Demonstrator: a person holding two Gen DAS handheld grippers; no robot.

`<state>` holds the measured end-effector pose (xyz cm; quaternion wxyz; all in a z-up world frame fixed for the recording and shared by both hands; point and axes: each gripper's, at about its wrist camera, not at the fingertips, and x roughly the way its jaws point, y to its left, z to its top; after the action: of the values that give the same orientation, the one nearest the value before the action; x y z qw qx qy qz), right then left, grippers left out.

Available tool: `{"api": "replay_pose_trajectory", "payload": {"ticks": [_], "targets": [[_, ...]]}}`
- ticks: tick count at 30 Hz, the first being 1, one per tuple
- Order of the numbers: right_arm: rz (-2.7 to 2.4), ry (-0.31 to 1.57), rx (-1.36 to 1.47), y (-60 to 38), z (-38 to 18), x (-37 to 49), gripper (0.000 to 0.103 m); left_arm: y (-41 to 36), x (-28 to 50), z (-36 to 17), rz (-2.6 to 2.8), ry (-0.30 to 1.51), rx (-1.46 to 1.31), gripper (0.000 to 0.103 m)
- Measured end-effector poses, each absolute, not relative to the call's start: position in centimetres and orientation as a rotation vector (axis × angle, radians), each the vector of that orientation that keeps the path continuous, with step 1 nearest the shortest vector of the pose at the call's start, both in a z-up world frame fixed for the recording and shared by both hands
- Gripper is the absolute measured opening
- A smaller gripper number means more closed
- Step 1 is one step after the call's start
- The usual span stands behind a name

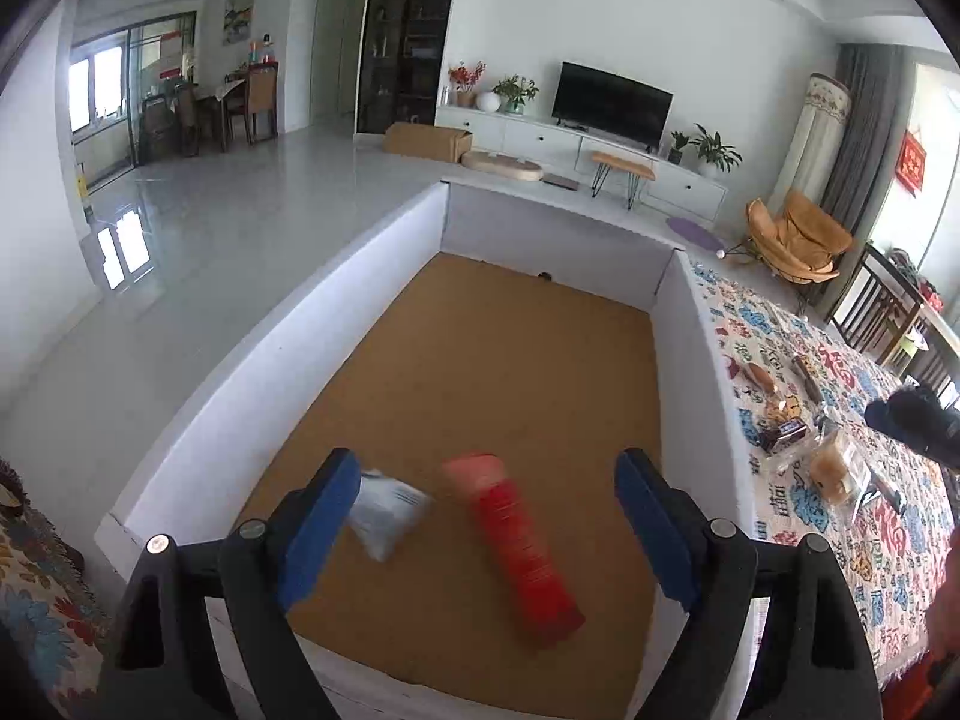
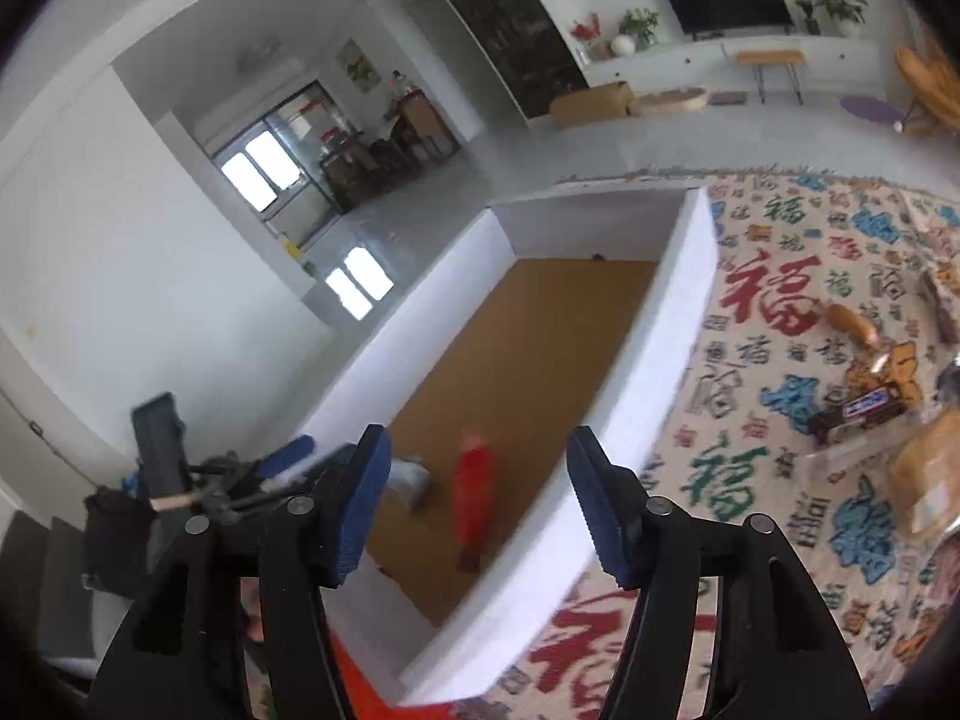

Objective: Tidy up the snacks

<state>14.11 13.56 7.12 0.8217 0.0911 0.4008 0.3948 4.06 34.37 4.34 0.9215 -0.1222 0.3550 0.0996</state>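
— So, where do our two grippers stand?

— We have the left gripper [image 1: 486, 528] above the near end of the white box [image 1: 252, 360], its blue pads spread wide with nothing pressed between them. Our right gripper [image 2: 477, 504] hangs over the box's right wall, jaws also parted and empty.

— And the snacks?

— Two lie on the brown floor of the box. Just ahead of our left gripper, between its fingers in the view, we see a red tube [image 1: 516, 546], lying on its side and blurred. Beside it, close to our left finger, sits a small white packet [image 1: 387, 510], also blurred. From the right wrist we see the same pair, the tube [image 2: 474, 498] and the packet [image 2: 411, 477], ahead and between our fingers, down inside the box.

— What about the rest?

— To the right of our left gripper, outside the box, the patterned cloth [image 1: 798, 516] carries the others: a dark chocolate bar [image 1: 783, 435], a clear-wrapped bread [image 1: 837, 471] and a few more wrapped pieces behind them that we cannot tell apart. They lie well clear of both grippers. From the right wrist, the chocolate bar [image 2: 858, 411] sits off to our right, beyond the box wall.

— Can we see each gripper from the other?

— Yes, the left one shows at the left of our right fingers, and a dark part of the right one pokes in at the right edge of the left view.
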Motion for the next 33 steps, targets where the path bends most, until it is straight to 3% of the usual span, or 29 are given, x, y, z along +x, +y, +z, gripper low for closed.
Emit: {"api": "replay_pose_trajectory", "payload": {"ticks": [5,10,13,19,28,33], "targets": [[0.562,0.778,0.024,4.3,3.4,13.6,0.069,28.7,4.5,6.6,0.06,0.68,-0.255,0.088],[0.224,0.814,-0.14,-7.4,-3.8,13.1,0.069,19.1,5.4,8.2,-0.182,0.694,-0.221,0.1],[0.086,0.873,-0.127,-14.4,-6.8,12.3,0.069,12.8,6.3,6.4,-0.308,0.764,-0.198,0.1],[-0.101,0.896,-0.062,-22.6,-7.1,12.8,0.069,3.9,8.7,-1.4,-0.334,0.893,-0.13,0.1],[-0.15,0.922,0.039,-24.9,-7.3,17.7,0.073,6.8,13.8,-7.5,-0.139,0.926,-0.045,0.1],[-0.155,0.909,0.085,-25.0,-7.9,17.9,0.083,7.4,16.2,-8.4,-0.089,0.935,-0.018,0.101]]}}
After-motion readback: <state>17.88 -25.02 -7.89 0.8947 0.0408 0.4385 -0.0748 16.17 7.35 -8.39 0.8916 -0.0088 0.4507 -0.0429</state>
